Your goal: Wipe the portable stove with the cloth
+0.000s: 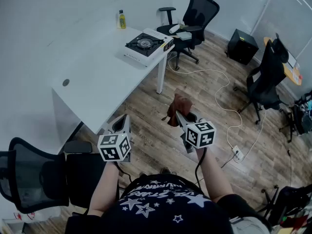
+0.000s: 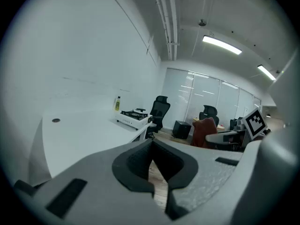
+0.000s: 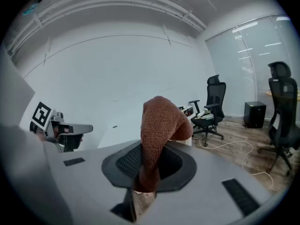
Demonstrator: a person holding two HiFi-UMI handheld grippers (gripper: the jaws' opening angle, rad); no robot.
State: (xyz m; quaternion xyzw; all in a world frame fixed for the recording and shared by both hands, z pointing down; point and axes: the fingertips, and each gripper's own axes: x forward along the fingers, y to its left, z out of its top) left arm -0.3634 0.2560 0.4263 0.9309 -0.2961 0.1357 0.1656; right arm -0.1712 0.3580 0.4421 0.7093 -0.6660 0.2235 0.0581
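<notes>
The portable stove point(image 1: 145, 45), white with a black burner top, sits at the far corner of the white desk point(image 1: 92, 77). It shows small in the left gripper view point(image 2: 134, 117), well away from both grippers. A brown cloth point(image 1: 179, 107) stands up out of my right gripper point(image 1: 178, 116), which is shut on it over the wooden floor. In the right gripper view the cloth point(image 3: 158, 130) rises between the jaws and folds over to the right. My left gripper point(image 1: 123, 120) is shut with nothing in it, beside the desk's near edge; its jaws point(image 2: 159, 184) meet.
A yellow bottle point(image 1: 121, 19) stands on the desk behind the stove. A black office chair point(image 1: 195, 16) is beyond the desk's end, and another point(image 1: 265, 82) at the right. A white cable point(image 1: 222, 99) runs across the floor. A further black chair point(image 1: 34, 177) is at my left.
</notes>
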